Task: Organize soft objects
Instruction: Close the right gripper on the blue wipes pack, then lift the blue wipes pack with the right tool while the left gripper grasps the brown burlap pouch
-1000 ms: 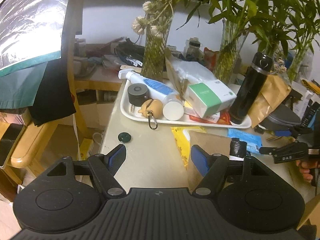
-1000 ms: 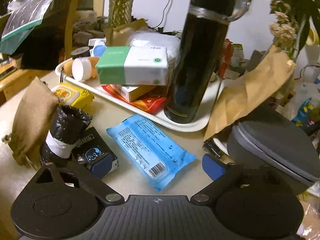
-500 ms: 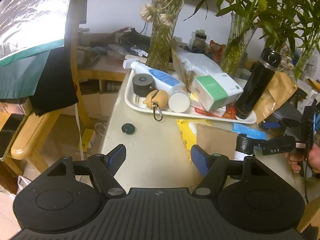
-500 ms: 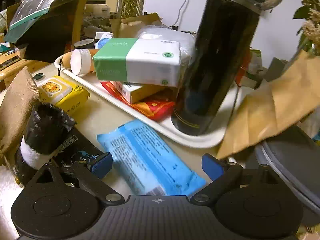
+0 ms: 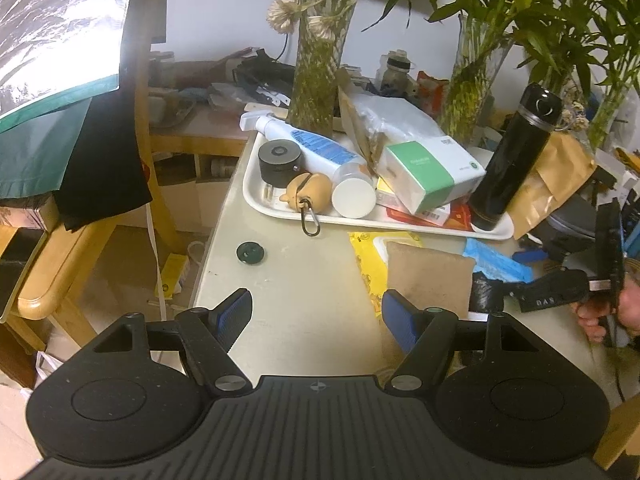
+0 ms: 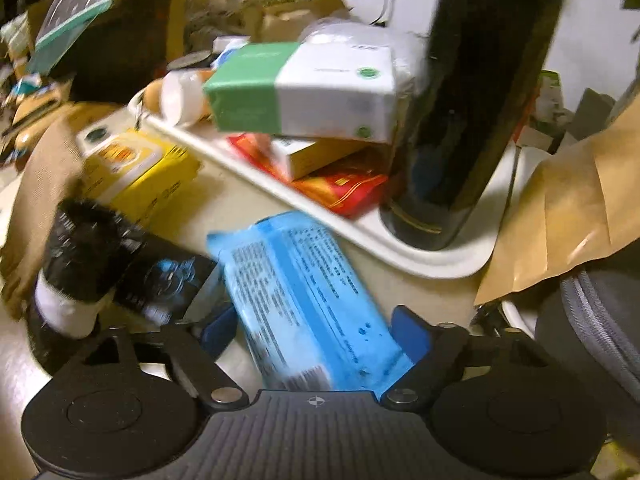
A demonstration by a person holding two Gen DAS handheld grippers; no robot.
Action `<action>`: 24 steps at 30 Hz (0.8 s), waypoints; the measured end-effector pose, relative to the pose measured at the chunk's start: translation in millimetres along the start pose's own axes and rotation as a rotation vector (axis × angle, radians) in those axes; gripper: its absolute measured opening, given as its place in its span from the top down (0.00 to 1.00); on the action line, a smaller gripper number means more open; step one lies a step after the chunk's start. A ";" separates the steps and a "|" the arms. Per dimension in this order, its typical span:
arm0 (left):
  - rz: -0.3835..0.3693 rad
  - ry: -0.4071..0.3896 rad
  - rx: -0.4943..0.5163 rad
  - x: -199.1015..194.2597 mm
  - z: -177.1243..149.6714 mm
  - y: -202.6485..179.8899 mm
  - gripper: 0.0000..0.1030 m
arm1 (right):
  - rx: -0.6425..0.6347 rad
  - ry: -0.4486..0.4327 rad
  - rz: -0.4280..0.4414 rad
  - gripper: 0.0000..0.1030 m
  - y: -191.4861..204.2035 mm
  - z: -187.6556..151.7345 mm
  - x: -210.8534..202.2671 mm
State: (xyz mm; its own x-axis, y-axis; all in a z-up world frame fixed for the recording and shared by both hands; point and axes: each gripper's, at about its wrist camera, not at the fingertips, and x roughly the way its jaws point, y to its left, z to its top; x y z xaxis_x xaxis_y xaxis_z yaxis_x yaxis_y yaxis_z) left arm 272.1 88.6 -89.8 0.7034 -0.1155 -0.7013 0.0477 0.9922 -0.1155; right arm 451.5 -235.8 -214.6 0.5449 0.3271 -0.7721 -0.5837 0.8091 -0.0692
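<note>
Closing around the near end of the blue wipes pack [image 6: 304, 300], the right gripper [image 6: 316, 332] has its two blue pads on either side of the pack's width; the right-hand pad looks to be at or against the pack's edge, while the left-hand pad still shows a sliver of gap, so I judge the grip not yet made. The pack lies flat on the table [image 6: 224, 200], its long axis running away from the jaws and slanting up-left toward the white tray [image 6: 436, 268], so the jaws cross it on the short side, which suits a squeeze on a soft packet. Just left of the jaws stand a black bag roll [image 6: 84, 256] and a dark small box [image 6: 168, 280], the box touching the pack's left edge, close enough to be nudged.

The left gripper [image 5: 316, 312] hangs released over bare tabletop with nothing between its pads. The pack sits well off to its right, beyond the brown pouch [image 5: 428, 280], so the right hand is plainly the nearer.
</note>
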 end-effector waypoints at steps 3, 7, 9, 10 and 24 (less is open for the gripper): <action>-0.005 -0.005 -0.001 -2.4 0.3 0.5 0.31 | -0.047 0.069 0.022 0.28 8.6 2.3 -8.9; -0.002 -0.002 0.007 -2.4 -0.4 -0.5 0.31 | -0.086 0.029 0.018 0.30 17.4 1.3 -17.6; -0.005 -0.002 0.013 -1.7 -0.5 -1.4 0.31 | -0.069 0.020 0.004 0.29 16.1 1.9 -10.6; -0.010 -0.002 0.020 -1.3 -0.7 -2.2 0.31 | -0.061 0.018 0.005 0.28 15.3 2.1 -7.7; -0.129 -0.008 0.061 -0.1 -1.2 -15.6 0.31 | 0.058 0.008 0.024 0.40 8.7 4.2 -12.3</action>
State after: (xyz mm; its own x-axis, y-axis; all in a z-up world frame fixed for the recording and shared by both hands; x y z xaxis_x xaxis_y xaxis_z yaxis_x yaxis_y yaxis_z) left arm 270.4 73.1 -88.8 0.6942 -0.2426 -0.6777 0.1811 0.9701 -0.1617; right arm 442.2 -230.7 -203.1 0.5260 0.3431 -0.7783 -0.5603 0.8282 -0.0136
